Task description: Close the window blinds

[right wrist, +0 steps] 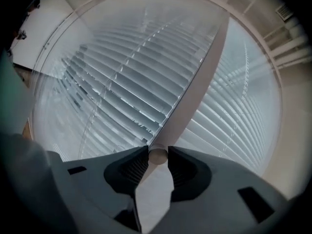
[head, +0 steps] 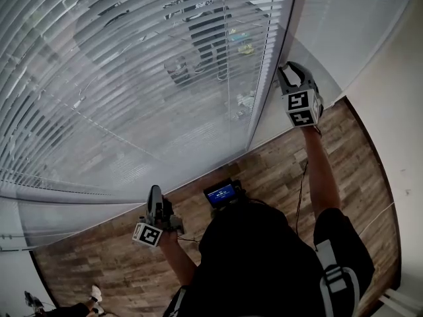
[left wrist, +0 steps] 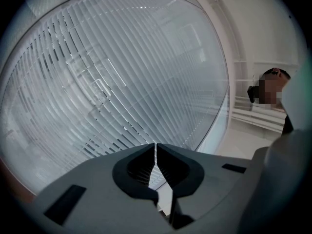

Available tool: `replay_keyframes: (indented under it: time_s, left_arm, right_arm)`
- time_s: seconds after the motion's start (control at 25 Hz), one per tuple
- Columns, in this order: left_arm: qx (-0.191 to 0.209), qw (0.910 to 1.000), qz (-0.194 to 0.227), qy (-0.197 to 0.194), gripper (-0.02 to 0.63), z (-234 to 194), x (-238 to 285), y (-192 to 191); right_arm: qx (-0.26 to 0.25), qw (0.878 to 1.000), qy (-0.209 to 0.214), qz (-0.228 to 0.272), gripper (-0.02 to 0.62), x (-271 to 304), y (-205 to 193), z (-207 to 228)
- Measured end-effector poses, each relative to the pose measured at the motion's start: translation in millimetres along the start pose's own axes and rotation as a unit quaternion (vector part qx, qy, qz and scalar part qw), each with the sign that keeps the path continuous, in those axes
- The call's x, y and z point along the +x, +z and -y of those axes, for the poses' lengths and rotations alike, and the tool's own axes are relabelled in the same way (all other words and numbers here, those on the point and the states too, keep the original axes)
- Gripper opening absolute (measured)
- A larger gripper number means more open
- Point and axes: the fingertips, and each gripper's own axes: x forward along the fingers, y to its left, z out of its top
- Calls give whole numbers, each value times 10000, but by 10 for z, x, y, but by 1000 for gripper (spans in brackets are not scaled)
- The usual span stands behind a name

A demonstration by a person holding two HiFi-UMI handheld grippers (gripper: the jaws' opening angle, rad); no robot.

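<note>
White slatted blinds (head: 132, 78) cover the big window ahead, with the slats partly tilted and the street showing through. They also fill the left gripper view (left wrist: 112, 82) and the right gripper view (right wrist: 117, 91). My right gripper (head: 289, 68) is raised at the pale post (head: 291, 18) between two blinds. Its jaws (right wrist: 157, 155) are shut on a small pale round rod (right wrist: 157, 156), the blind's tilt wand, which the pads pinch from both sides. My left gripper (head: 154, 195) hangs low in front of the window and holds nothing. Its jaws (left wrist: 155, 152) are shut tip to tip.
A second blind (head: 350, 18) hangs right of the post. The floor (head: 277, 170) is wood plank, with a white wall (head: 396, 124) at the right. A small screen (head: 221, 193) hangs at my chest. Another person (left wrist: 273, 89) stands off to the right.
</note>
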Motion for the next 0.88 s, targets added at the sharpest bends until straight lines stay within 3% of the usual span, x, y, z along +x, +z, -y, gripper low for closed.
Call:
replay_keyframes:
  time_s: [0.2, 0.32, 0.4, 0.48, 0.6, 0.68, 0.88]
  left_arm:
    - [-26, 10000, 33, 64, 6, -28, -21, 29]
    - [-48, 10000, 19, 64, 6, -11, -19, 11]
    - [-16, 10000, 17, 38, 6, -2, -19, 6]
    - [6, 10000, 22, 31, 6, -7, -23, 4]
    - [-21, 10000, 26, 63, 6, -32, -34, -1]
    - [-23, 10000, 17, 79, 6, -43, -36, 0]
    - [-43, 10000, 6, -2, 6, -5, -2, 5]
  right_arm:
    - [73, 9999, -16, -109, 130, 10, 10, 24]
    - [1144, 9931, 256, -57, 129, 18, -41, 55]
    - [2190, 9742, 542, 4, 128, 26, -88, 91]
    - [3190, 9440, 842, 64, 128, 37, -128, 123]
    - [4485, 8849, 1242, 202, 127, 42, -135, 180]
    - [5263, 8363, 1507, 314, 127, 42, -130, 198]
    - [6816, 7005, 2048, 527, 128, 61, -201, 194]
